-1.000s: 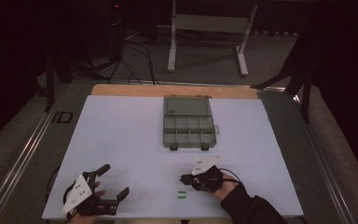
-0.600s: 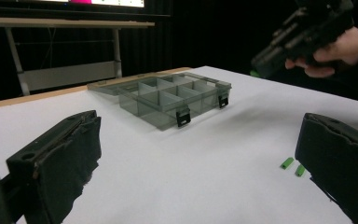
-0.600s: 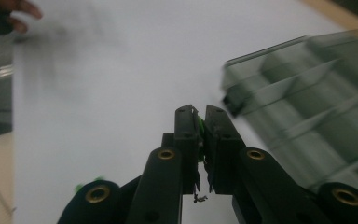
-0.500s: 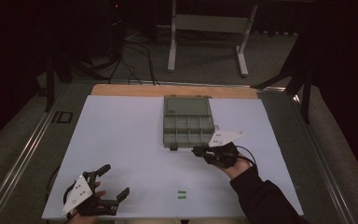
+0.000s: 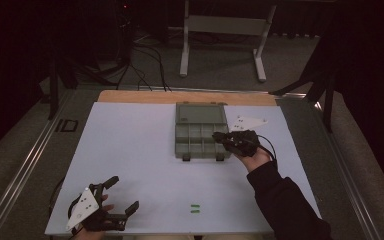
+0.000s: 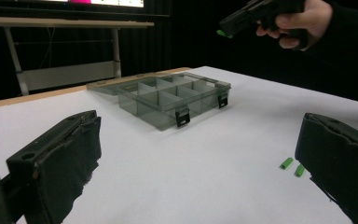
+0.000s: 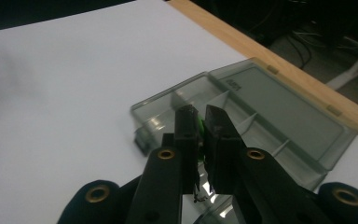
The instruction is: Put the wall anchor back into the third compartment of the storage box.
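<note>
Green piece (image 7: pixel 199 127) pinched in our right gripper (image 5: pixel 219 141), jaws clenched on it, held above near-right corner of open compartment box (image 5: pixel 190 136). Box sits mid-table, far from us, lid flat behind. Two more green pieces (image 5: pixel 195 208) lie at near edge. Our left gripper (image 5: pixel 121 199) rests near-left, jaws wide, grasping nothing.

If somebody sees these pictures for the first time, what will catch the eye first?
Probably the right gripper, its jaws shut on a small green piece above the open compartment box at the table's far middle. Next, two green pieces lie near the front edge, beside the open left gripper.
</note>
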`<state>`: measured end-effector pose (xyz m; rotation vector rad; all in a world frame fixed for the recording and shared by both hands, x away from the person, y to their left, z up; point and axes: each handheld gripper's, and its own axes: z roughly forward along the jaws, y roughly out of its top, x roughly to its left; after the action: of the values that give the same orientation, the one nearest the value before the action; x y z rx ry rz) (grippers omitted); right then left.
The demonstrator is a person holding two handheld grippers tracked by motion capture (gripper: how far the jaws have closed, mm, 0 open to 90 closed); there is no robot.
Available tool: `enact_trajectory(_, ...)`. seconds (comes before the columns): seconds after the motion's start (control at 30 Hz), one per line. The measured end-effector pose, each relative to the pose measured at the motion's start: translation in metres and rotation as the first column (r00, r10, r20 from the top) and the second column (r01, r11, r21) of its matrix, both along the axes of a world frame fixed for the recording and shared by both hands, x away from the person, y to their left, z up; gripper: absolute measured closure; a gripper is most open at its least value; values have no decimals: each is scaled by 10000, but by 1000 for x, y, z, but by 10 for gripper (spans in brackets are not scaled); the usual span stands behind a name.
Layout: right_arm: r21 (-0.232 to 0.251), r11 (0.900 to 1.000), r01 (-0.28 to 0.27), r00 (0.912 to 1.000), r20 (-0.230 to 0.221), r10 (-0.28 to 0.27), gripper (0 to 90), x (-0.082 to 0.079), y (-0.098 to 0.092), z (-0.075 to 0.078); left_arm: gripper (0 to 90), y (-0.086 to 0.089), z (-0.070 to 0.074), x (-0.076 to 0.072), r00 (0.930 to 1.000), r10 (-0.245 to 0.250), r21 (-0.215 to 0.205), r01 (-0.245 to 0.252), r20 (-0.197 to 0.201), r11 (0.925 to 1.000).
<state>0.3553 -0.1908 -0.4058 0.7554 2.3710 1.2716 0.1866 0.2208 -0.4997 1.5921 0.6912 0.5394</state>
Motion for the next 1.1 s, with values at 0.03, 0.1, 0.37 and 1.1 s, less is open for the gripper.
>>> enact_trajectory(0.03,-8,10000,92,10000,-5,-92,841,3,1,0,2,0,0,0,10000,6,4,-6,15,10000)
enact_trajectory(0.1,-15,9997,243,9997,-8,-243,841,9,2,0,2,0,0,0,10000,2,4,-2,19,10000)
enact_trajectory(0.37,-50,9962,875,9961,-96,-875,841,31,7,-2,2,0,0,0,10000,-12,-16,12,21,10000)
enact_trajectory(1.1,137,9740,2261,9720,-694,-2246,840,79,16,-33,3,1,0,-1,10000,-20,-49,20,38,10000)
